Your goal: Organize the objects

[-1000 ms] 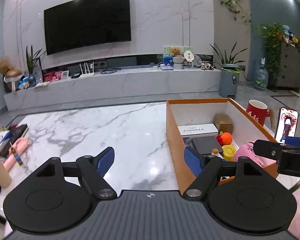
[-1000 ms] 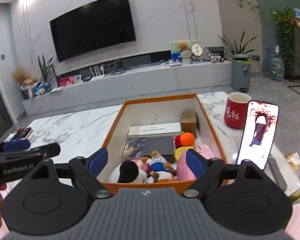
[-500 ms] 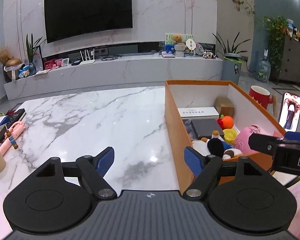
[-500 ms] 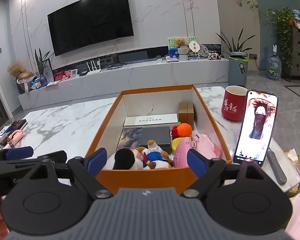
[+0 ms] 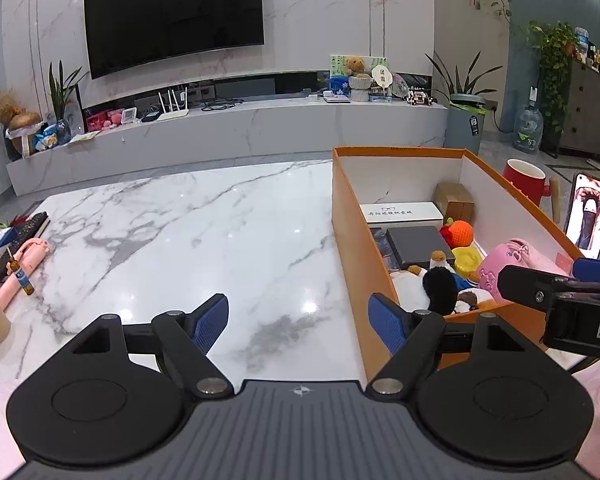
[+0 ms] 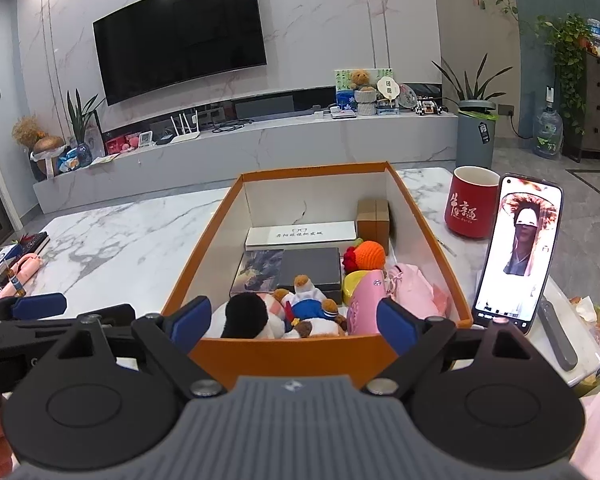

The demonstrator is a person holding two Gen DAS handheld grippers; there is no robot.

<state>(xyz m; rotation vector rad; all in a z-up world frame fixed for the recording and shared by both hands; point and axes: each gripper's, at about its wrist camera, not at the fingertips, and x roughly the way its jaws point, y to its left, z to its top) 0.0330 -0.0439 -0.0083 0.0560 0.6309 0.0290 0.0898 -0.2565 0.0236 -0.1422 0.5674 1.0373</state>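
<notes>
Your orange box [image 6: 284, 354] sits packed on the marble table [image 5: 188, 240], both grippers empty.

Inside lie a plush toy [image 6: 300, 312], a pink pouch [image 6: 410, 284], an orange knitted ball [image 6: 370, 254] and a white case [image 6: 300, 234]. Your right gripper [image 6: 290, 322] hangs at the box's near wall, jaws apart; your left gripper [image 5: 298, 322] hangs over bare marble, jaws apart. A red mug [image 6: 470, 208] and phone [image 6: 518, 250] stand right of the box.
</notes>
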